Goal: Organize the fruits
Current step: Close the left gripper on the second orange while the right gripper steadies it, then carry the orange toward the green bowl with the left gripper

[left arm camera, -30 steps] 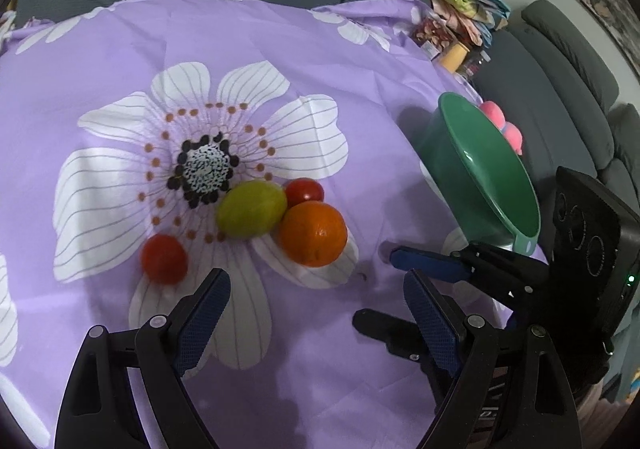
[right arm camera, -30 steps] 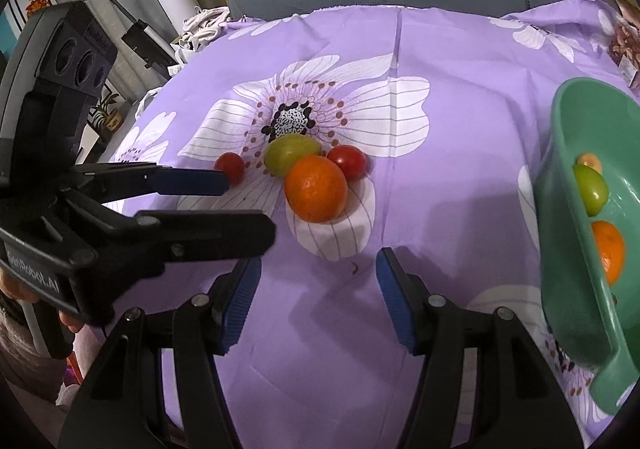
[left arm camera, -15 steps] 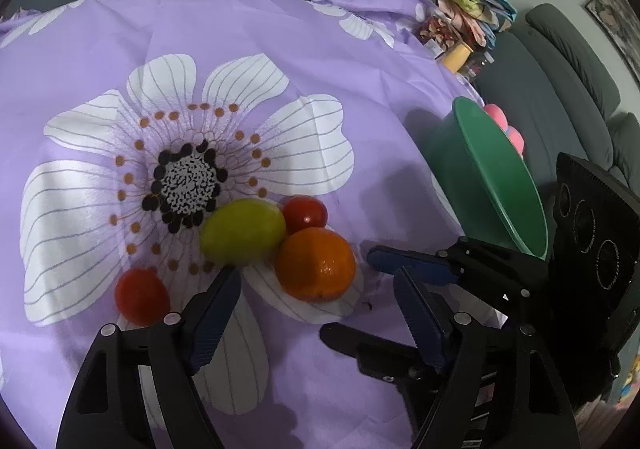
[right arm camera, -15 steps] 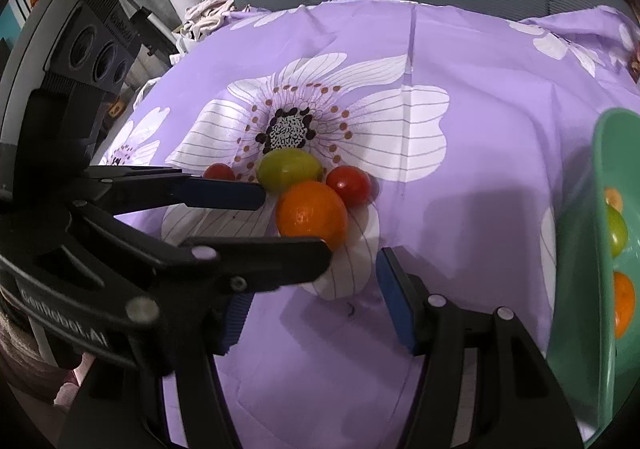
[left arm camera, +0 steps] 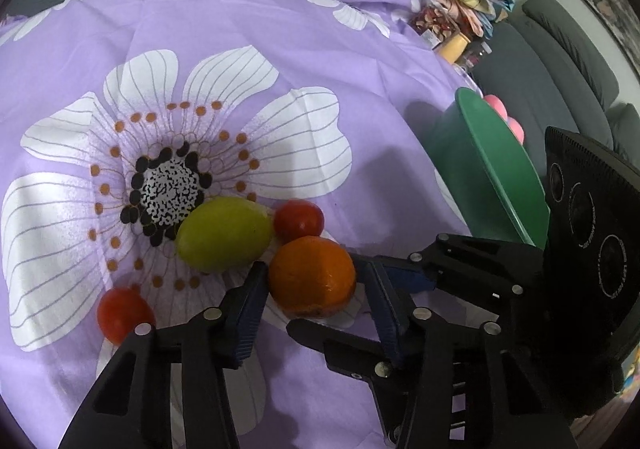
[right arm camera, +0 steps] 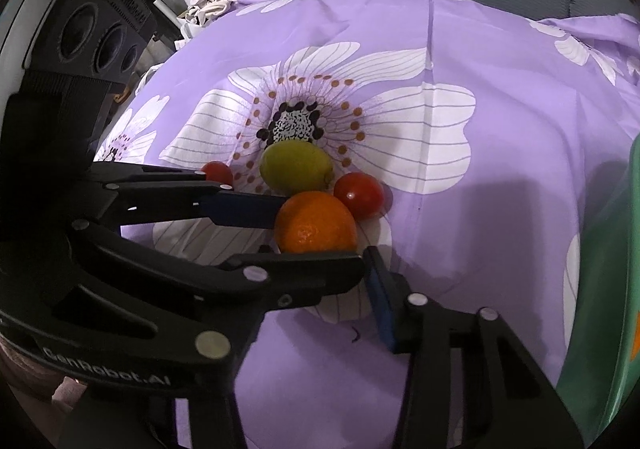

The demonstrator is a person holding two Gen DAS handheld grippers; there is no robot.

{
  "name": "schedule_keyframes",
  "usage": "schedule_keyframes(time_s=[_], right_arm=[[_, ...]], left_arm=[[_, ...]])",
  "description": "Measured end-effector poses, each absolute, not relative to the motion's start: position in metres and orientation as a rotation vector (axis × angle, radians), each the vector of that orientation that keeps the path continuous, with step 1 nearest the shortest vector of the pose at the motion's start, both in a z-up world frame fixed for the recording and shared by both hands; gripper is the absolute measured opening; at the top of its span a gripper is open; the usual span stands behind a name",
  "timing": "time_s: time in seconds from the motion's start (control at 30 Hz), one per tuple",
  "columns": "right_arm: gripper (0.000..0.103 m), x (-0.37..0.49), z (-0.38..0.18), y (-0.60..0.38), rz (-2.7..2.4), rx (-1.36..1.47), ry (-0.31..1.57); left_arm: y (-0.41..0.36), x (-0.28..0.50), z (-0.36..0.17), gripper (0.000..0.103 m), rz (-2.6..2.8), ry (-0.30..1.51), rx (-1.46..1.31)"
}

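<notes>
Fruits lie bunched on the purple flowered cloth: an orange (left arm camera: 312, 276) nearest, a green lemon (left arm camera: 224, 233) touching it behind, a red tomato (left arm camera: 299, 219) beside both, and a second tomato (left arm camera: 122, 313) a little apart to the left. A green bowl (left arm camera: 496, 173) sits tilted at the right, already holding some fruit.

Left gripper (left arm camera: 316, 289) has just been closing its jaws, and the orange sits between them; the pads look to be at its sides, one pad slipped into the gap next to the lemon. Whether they press firmly yet I cannot tell for sure, but it reads as a grip.

Right gripper (right arm camera: 372, 281) has narrowed its jaws too, with nothing between them that I can see; one finger is hidden behind the left tool, which crosses in front of it.

To do this well, I would squeeze the orange across its widest part, then lift straight up so the lemon and tomato are not nudged into rolling. The right tool should back off to clear the path to the bowl.
</notes>
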State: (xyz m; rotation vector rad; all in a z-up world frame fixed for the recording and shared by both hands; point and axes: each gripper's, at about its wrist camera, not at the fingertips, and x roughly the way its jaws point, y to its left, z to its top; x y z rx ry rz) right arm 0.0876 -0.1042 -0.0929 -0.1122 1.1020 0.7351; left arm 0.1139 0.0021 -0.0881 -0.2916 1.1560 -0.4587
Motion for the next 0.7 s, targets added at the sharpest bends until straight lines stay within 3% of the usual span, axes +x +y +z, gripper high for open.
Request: schedule_keyframes(time_s=[0.7], right_arm=[[0.038, 0.054, -0.065, -0.119, 0.724, -0.087, 1.001]], left_arm=[[-0.011, 0.087, -0.052, 0.044, -0.481, 1.092, -0.234]])
